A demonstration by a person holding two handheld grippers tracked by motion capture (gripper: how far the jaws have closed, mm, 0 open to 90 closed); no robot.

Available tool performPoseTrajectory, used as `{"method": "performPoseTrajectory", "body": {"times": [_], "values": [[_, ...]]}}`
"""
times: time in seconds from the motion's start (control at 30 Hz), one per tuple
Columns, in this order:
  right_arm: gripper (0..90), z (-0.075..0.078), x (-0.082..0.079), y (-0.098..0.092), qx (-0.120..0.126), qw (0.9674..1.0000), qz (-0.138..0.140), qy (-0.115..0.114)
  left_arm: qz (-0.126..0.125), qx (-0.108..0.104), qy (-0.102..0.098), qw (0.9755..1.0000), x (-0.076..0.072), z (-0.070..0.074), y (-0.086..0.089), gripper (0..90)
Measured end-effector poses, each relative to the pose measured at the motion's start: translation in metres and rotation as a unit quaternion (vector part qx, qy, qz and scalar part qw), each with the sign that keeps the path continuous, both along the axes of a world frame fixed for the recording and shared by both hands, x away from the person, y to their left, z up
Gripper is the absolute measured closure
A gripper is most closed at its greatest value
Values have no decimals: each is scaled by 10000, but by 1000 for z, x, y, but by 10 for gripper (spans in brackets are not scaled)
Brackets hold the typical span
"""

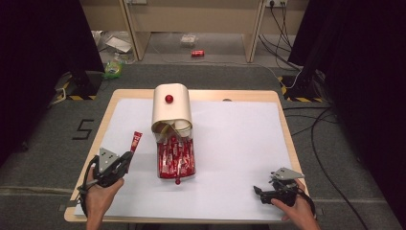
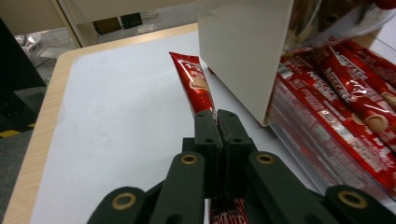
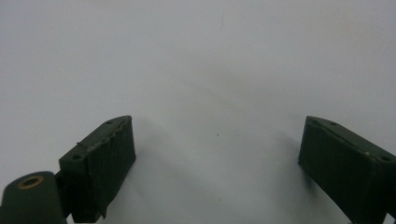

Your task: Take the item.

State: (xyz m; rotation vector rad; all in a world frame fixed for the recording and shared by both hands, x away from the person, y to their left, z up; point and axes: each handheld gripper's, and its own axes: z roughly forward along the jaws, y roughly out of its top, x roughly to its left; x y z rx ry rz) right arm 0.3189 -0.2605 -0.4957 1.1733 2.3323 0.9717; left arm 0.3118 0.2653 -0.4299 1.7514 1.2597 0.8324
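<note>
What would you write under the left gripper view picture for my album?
Left claw shut on a red Nescafe sachet, beside the white dispenser box full of sachets.

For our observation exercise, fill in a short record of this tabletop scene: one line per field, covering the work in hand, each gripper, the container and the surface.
Work in hand: a red sachet is held beside the dispenser
Left gripper: shut on the red sachet, which sticks out past its jaws
Right gripper: open, nothing between its jaws, over the white sheet
Dispenser: cream box with a red knob, near the table's middle
Tray: clear, at the dispenser's front, full of red sachets
Table: wooden, covered by the white sheet
</note>
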Motion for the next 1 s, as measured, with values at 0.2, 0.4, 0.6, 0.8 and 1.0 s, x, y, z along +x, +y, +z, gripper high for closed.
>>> {"method": "performPoseTrajectory", "body": {"times": [0.2,0.4,0.6,0.8,1.0], "values": [[112,0,0,0,2,10000,0,2,89,-3,-35,10000,6,1,5,870],[112,0,0,0,1,10000,1,2,174,-3,39,9998,17,-3,10,870],[112,0,0,0,1,10000,4,2,220,-74,121,9997,31,-8,13,869],[112,0,0,0,2,10000,1,3,292,-131,278,9991,49,-20,15,867],[111,0,0,0,-1,10000,4,6,331,-165,292,9989,55,-24,16,866]]}}
